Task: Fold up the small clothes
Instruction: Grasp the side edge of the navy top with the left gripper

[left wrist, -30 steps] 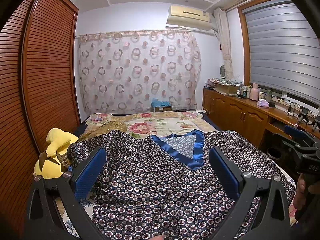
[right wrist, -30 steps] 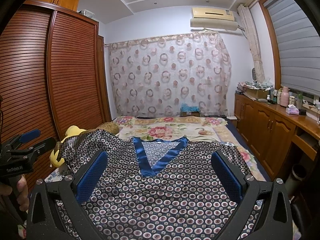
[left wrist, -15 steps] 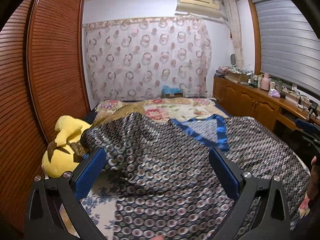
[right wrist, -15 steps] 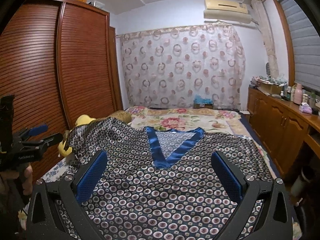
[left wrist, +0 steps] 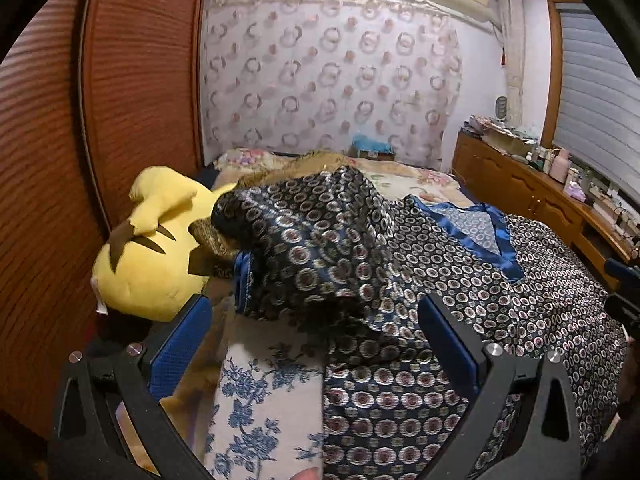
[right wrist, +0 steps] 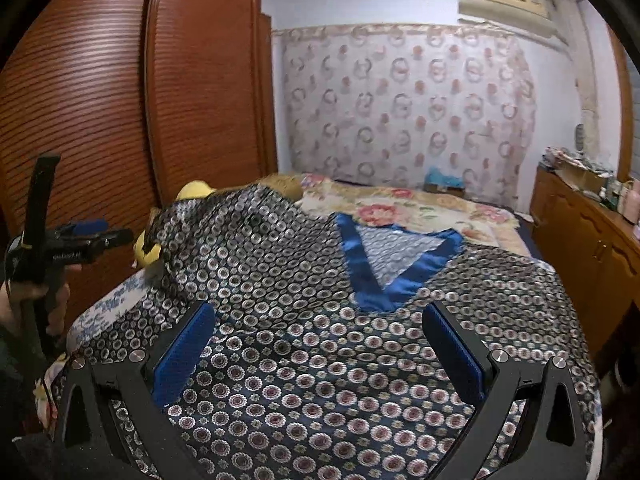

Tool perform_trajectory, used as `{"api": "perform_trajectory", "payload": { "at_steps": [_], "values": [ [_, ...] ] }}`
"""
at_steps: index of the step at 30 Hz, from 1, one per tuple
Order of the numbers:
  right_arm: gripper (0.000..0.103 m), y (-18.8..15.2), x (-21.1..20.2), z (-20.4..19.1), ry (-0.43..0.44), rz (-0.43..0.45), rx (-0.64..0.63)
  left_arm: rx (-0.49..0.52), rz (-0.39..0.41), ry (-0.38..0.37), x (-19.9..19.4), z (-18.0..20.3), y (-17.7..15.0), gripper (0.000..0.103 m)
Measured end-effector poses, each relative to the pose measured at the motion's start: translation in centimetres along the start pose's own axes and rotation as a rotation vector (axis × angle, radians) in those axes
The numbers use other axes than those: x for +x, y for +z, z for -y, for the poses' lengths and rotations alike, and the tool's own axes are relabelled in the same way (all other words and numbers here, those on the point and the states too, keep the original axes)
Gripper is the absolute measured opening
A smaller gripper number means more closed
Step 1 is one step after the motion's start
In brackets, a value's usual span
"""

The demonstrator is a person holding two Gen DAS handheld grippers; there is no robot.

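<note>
Your 2 grippers, L (left wrist: 316, 344) & R (right wrist: 320, 340), both spread wide, empty, over patterned top (right wrist: 304, 344) on bed (left wrist: 260, 392).

I count one patterned shirt (right wrist: 304, 320) spread on the bed (left wrist: 260, 408), one yellow plush toy (left wrist: 152, 256) at the bed's left edge, and my two grippers, left (left wrist: 316, 360) and right (right wrist: 320, 356), each with two blue pads.

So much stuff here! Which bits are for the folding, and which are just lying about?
For the folding:
patterned garment
left gripper, jaws open
right gripper, jaws open

Just lying about:
yellow plush toy
bottles on the wooden counter
</note>
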State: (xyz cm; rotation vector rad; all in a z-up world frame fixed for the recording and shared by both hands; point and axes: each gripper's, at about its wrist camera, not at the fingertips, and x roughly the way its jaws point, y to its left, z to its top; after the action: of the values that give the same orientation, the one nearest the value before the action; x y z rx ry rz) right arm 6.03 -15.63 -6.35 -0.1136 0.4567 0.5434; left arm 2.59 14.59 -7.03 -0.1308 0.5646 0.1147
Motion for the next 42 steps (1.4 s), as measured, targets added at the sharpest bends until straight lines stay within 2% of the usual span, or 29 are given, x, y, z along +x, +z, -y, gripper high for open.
{"api": "perform_trajectory", "payload": {
  "at_steps": [4,10,12,15,20,23,31,33,34,36,39,42],
  "values": [
    [0.103,0.7,1.3,0.2,0.041,-0.045,0.006,-0.004,-0.034,-0.026,1.4,-1.3,0.0,0.102],
    [0.103,2.0,3.1,0.4,0.091,-0.067,0.025,-0.026,-0.08,-0.058,3.3,-3.1,0.3,0.081],
    [0.103,2.4,3.8,0.2,0.096,-0.071,0.022,-0.037,-0.088,-0.071,3.9,-3.5,0.4,0.069],
    [0.103,2.6,4.7,-0.1,0.108,-0.073,0.02,-0.075,-0.093,-0.09,4.5,-4.4,0.8,0.063],
    [0.103,2.2,5.6,-0.8,0.116,-0.078,0.007,-0.108,-0.087,-0.088,5.8,-5.2,1.5,0.062],
    [0.103,1.9,5.9,-0.9,0.121,-0.084,0.008,-0.119,-0.113,-0.083,6.9,-5.4,1.7,0.062],
    [0.103,1.4,6.0,-0.5,0.122,-0.089,0.027,-0.104,-0.147,-0.128,7.7,-4.9,1.2,0.061],
    [0.103,1.3,6.0,-0.3,0.123,-0.093,0.036,-0.103,-0.144,-0.138,7.6,-4.7,1.4,0.044],
    [0.103,1.3,5.9,-0.2,0.122,-0.093,0.039,-0.099,-0.141,-0.141,7.6,-4.6,1.5,0.04],
    [0.103,1.2,5.9,-0.2,0.12,-0.093,0.044,-0.081,-0.132,-0.146,7.3,-4.3,1.8,0.015],
    [0.103,1.1,5.8,0.0,0.117,-0.093,0.051,-0.059,-0.117,-0.143,6.8,-3.8,2.2,0.004],
    [0.103,1.0,5.7,0.2,0.112,-0.09,0.058,-0.046,-0.087,-0.134,6.0,-3.4,3.0,0.003]
  ]
}}
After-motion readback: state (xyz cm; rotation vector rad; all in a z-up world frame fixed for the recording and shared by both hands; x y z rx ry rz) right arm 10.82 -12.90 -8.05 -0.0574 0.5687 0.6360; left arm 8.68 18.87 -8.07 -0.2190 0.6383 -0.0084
